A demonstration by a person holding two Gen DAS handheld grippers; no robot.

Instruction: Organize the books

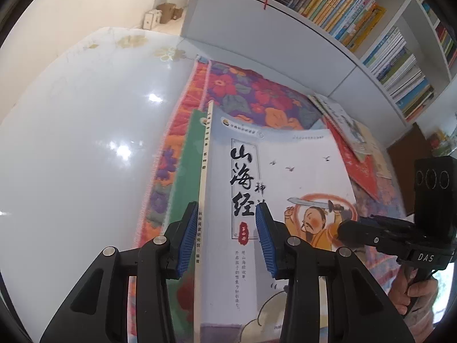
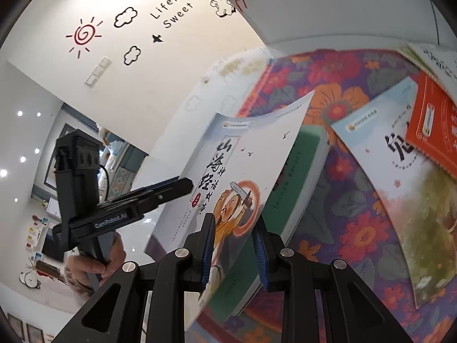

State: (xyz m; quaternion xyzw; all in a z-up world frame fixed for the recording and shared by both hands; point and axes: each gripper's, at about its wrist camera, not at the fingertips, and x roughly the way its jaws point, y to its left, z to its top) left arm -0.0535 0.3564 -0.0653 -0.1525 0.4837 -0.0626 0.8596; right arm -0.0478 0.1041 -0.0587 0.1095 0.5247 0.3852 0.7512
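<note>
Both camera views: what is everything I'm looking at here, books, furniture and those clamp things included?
White illustrated book: one, white with black calligraphy, gripped by both grippers above the mat.
Green book: one, green cover, lying just beneath the white one.
Other books: about three, pale blue, orange-red and cream, overlapping on the mat's far side.
Floral mat: one, purple with red and orange flowers, on the table.
Table: one, glossy white.
Bookshelf: one, white, filled with many upright colourful books.
Wall stickers: red sun, black clouds, lettering, on the cream wall.
Left gripper: black with blue pads, closed on the book's spine edge.
Right gripper: the same, closed on the book's other edge.
Hands: two, one on each gripper's handle.
</note>
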